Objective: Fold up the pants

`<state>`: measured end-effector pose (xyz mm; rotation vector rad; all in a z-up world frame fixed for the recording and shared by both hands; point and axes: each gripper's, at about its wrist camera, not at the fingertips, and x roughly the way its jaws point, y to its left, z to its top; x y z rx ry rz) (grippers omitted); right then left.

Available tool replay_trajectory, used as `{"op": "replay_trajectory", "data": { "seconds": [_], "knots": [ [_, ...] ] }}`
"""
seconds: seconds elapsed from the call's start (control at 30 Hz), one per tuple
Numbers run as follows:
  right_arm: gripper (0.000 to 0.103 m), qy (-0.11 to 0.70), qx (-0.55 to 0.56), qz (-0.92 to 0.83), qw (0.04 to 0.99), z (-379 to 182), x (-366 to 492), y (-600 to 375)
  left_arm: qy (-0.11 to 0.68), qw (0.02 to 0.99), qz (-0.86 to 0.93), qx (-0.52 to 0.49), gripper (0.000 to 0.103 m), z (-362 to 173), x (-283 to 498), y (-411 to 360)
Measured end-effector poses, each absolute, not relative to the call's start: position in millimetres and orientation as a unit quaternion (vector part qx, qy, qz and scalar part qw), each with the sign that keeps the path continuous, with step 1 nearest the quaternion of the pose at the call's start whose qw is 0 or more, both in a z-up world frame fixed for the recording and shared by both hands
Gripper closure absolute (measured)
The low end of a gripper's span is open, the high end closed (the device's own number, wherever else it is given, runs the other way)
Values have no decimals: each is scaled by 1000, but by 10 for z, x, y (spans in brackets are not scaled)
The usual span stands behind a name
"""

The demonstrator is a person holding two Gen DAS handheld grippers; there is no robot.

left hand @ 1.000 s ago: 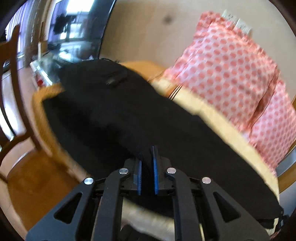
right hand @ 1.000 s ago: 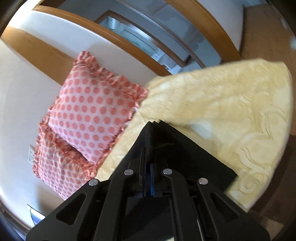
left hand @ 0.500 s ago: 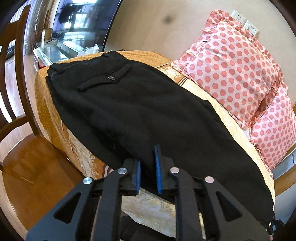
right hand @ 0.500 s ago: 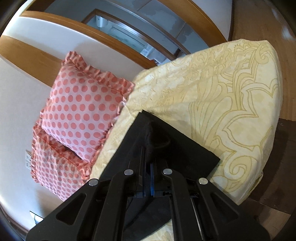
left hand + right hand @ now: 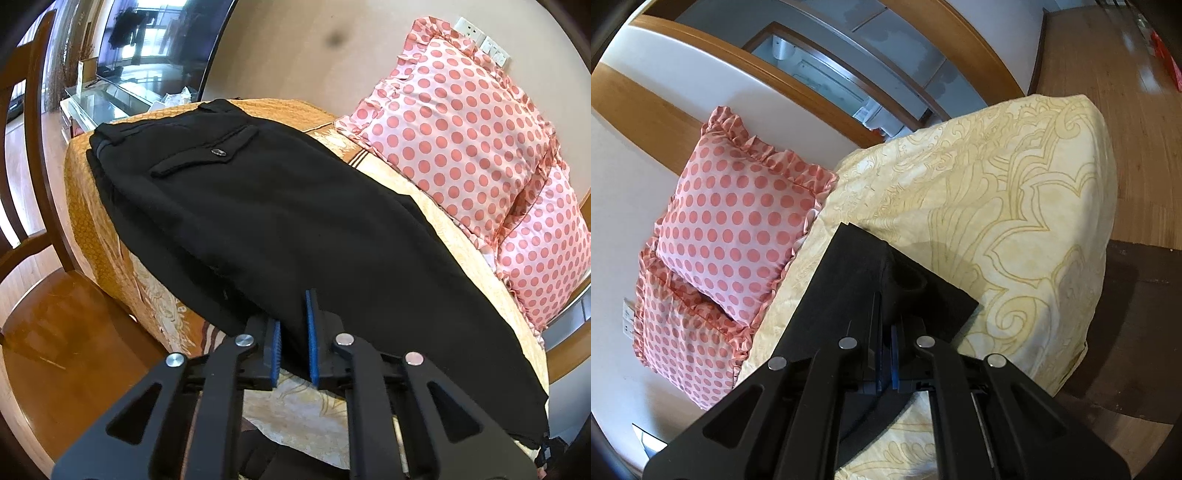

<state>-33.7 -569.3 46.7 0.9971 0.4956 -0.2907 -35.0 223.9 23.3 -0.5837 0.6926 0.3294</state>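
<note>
Pants (image 5: 295, 221) now settled flat, yellow bedspread (image 5: 1015, 206), polka-dot pillows (image 5: 454, 122), wooden chair (image 5: 44, 258)

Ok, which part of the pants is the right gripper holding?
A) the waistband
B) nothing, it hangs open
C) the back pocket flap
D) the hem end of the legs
D: the right gripper is shut on the pants at the square-cut hem end; the waistband lies far off near the left gripper's view.

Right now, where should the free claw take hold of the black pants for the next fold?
Grip the waistband edge of the black fabric pants, coming from the wooden chair side; it lies flat, overhanging nothing, a firm doubled hem.
</note>
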Motion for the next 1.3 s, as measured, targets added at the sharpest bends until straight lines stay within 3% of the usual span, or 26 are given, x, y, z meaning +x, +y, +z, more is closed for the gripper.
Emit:
{"op": "replay_trajectory", "data": {
  "seconds": [0.9,1.2,1.3],
  "knots": [
    [100,250,457,-164,838,414,-393,-5656,310,897,155,-273,93,172,-556,2169],
    [100,252,452,-164,840,428,-394,-5665,274,908,203,-246,67,413,-688,2202],
    [99,255,452,-161,840,411,-373,-5690,237,913,252,-216,51,540,-780,2198]
  ]
}}
